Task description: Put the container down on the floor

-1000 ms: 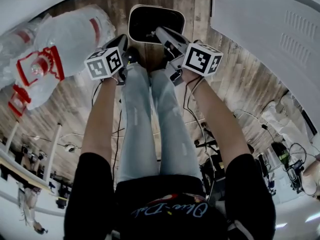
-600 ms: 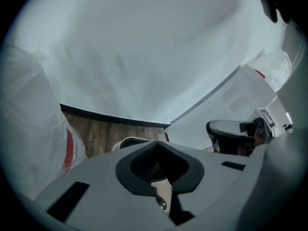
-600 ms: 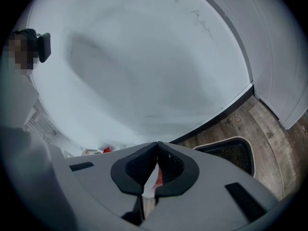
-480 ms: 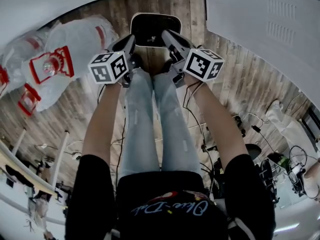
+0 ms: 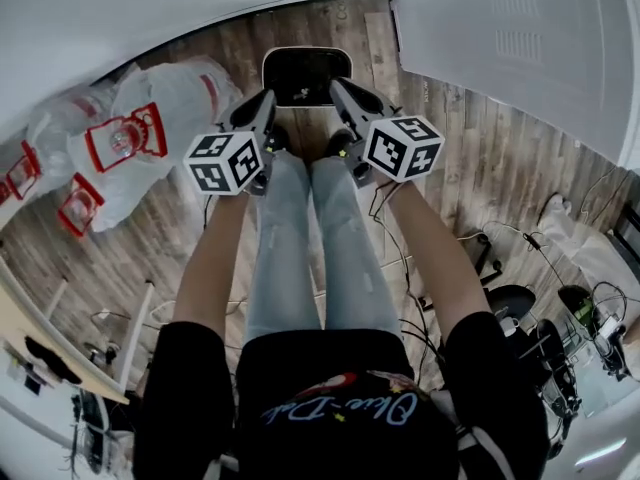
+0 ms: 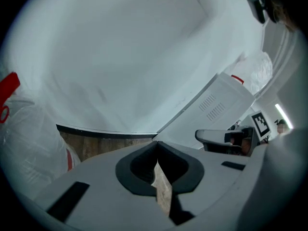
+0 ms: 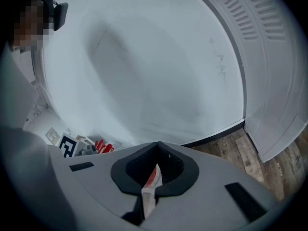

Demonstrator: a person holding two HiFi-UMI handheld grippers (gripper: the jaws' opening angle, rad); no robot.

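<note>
Black rectangular container with a pale rim: upper centre of the head view, standing on the wood-plank floor, close under the white wall. Dark inside; contents not readable.

Left gripper: tip at the container's lower-left corner in the frame. Right gripper: tip overlapping the lower-right corner. Contact with the rim can't be told from above.

Left gripper view: jaws clenched tip to tip, nothing between them; only a sliver of floor shows through the slit below the tips. Right gripper view: same, jaws clenched and empty, with a sliver of red and white showing through the slit.

Just below the container in the frame: the person's legs in light blue jeans, running down the centre between both forearms.

Left of the container: clear plastic bags with red handles lying on the floor. Upper right: white panel with vent slots, also on the floor side.
</note>
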